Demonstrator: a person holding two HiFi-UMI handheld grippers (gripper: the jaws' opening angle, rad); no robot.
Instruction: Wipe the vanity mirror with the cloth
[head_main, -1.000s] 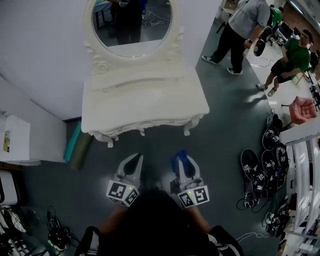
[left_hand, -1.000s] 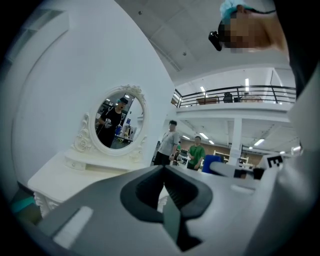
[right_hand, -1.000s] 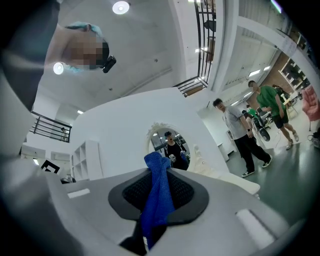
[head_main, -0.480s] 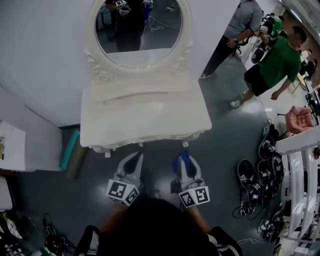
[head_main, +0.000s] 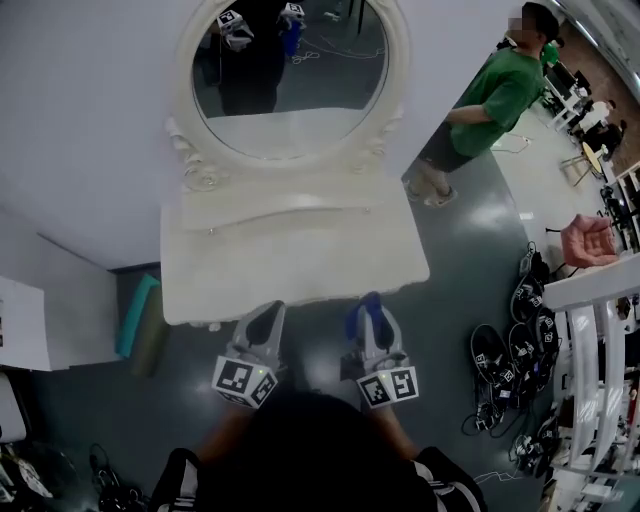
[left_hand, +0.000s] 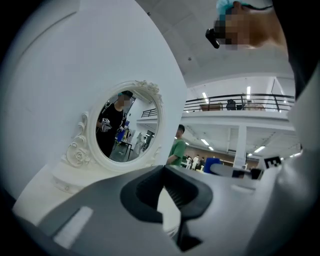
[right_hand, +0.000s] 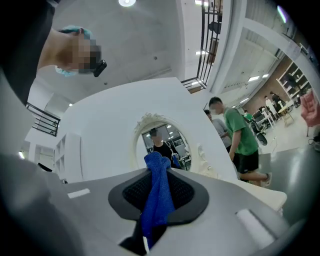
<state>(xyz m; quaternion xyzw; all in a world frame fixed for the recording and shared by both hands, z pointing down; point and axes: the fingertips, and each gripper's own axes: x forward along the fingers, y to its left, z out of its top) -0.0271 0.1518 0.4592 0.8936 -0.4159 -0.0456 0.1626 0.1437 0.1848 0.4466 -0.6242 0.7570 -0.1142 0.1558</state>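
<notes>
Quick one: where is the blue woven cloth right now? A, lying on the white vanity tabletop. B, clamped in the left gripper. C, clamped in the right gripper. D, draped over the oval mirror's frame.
C: the blue woven cloth is pinched between the jaws of the right gripper, while the left gripper has nothing between its jaws.

Looked like a big open lab hall, ornate white vanity (head_main: 295, 255) stood against a bare white wall (head_main: 80, 120) at 12 o'clock, gear and cables (head_main: 515, 355) lay heaped on the grey floor (head_main: 470, 250) at 3 o'clock, railed mezzanine (left_hand: 235, 102) and strip lights (left_hand: 204, 95) ran overhead
</notes>
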